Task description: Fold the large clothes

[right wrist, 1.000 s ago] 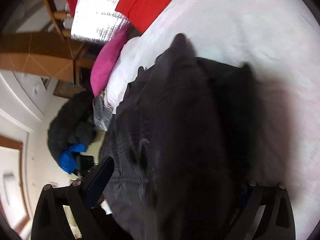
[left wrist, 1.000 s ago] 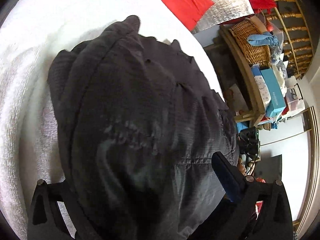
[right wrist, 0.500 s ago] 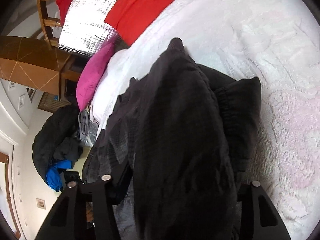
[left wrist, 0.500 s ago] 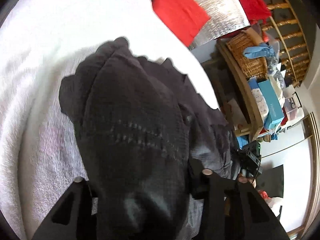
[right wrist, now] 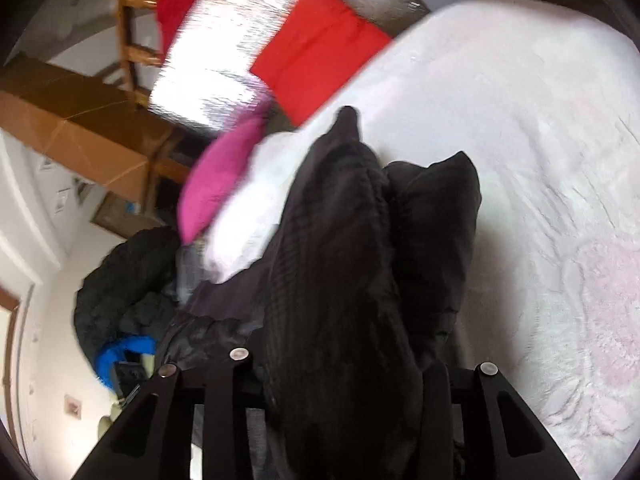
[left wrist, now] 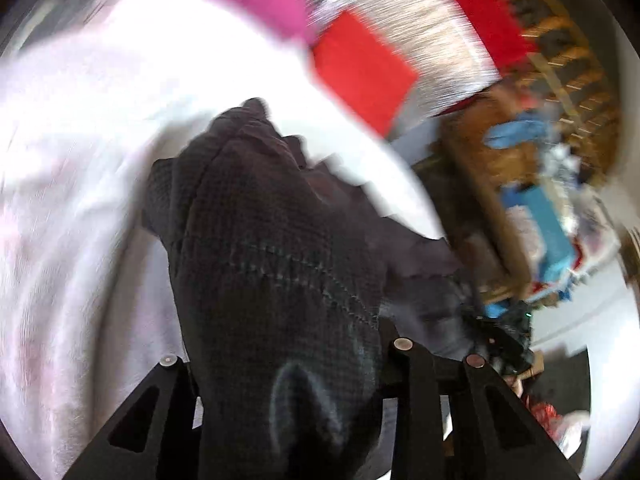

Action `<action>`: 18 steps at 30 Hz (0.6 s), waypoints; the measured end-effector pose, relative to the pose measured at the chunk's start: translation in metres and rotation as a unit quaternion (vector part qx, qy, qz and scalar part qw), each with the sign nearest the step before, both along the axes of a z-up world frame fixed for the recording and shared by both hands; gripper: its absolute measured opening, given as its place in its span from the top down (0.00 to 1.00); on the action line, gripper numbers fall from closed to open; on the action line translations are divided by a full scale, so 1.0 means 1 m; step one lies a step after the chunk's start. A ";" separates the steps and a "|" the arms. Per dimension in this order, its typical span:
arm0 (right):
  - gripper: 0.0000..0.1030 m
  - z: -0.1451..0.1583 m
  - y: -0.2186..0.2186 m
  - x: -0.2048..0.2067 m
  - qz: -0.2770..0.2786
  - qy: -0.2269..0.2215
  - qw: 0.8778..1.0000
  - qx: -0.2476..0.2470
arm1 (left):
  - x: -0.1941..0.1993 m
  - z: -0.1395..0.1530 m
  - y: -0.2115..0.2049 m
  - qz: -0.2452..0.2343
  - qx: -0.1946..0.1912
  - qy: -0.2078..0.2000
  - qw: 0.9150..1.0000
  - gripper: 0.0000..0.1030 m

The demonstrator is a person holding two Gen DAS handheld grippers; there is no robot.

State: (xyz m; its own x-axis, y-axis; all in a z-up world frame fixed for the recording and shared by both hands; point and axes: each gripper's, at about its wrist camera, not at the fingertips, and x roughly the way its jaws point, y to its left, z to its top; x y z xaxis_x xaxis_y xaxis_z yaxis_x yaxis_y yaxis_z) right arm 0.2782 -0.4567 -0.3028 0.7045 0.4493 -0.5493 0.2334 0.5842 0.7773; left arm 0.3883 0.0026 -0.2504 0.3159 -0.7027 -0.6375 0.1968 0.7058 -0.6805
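A large black quilted garment (left wrist: 272, 240) lies bunched on the white bedcover (left wrist: 80, 200) and hangs over the bed's near edge. In the left wrist view my left gripper (left wrist: 284, 352) is shut on a thick fold of it, and the cloth fills the gap between the fingers. The right wrist view shows the same garment (right wrist: 340, 260) rising as a ridge from my right gripper (right wrist: 344, 364). Its jaws are closing, with a bunched fold pressed between them. Both fingertips are partly hidden by fabric.
At the head of the bed lie a pink pillow (right wrist: 220, 184) and a red pillow (right wrist: 320, 52) against a silver foil panel (right wrist: 212, 60). A cluttered wooden shelf (left wrist: 520, 200) stands beside the bed. A dark heap of clothes (right wrist: 124, 280) sits on the floor.
Both grippers went from wide open to clamped on folds of the black garment. Both have lifted and tilted up, so the pillows and headboard now show more.
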 end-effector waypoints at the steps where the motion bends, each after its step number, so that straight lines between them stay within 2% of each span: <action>1: 0.60 -0.012 -0.005 0.002 -0.006 0.021 1.000 0.008 | 0.004 -0.008 0.001 0.002 0.012 0.018 1.000 0.53; 2: 0.59 -0.026 -0.012 0.003 -0.004 0.042 0.999 0.031 | 0.008 -0.021 0.004 0.012 0.032 0.048 0.998 0.41; 3: 0.50 -0.034 -0.016 0.001 -0.006 0.052 0.997 0.048 | 0.010 -0.026 0.006 0.018 0.036 0.060 0.997 0.38; 4: 0.47 -0.039 -0.020 -0.001 -0.010 0.059 0.996 0.059 | 0.011 -0.028 0.008 0.019 0.036 0.066 0.997 0.35; 5: 0.44 -0.038 -0.022 -0.004 -0.009 0.057 0.997 0.058 | 0.011 -0.028 0.010 0.024 0.039 0.072 0.996 0.32; 8: 0.30 -0.028 -0.021 -0.018 -0.009 0.068 0.998 0.011 | 0.006 -0.021 0.020 0.046 0.038 0.070 0.996 0.31; 11: 0.29 -0.017 -0.026 -0.040 -0.018 0.057 0.998 0.001 | -0.011 -0.002 0.029 0.070 0.035 0.041 0.996 0.31; 15: 0.28 -0.004 -0.037 -0.077 -0.043 0.031 0.999 -0.011 | -0.040 0.024 0.047 0.115 0.053 -0.030 0.991 0.24; 16: 0.28 -0.003 -0.037 -0.086 -0.040 0.026 0.999 -0.009 | -0.047 0.027 0.049 0.115 0.054 -0.044 0.991 0.22; 18: 0.28 -0.004 -0.032 -0.097 -0.039 0.027 0.999 -0.001 | -0.052 0.022 0.050 0.102 0.065 -0.043 0.992 0.22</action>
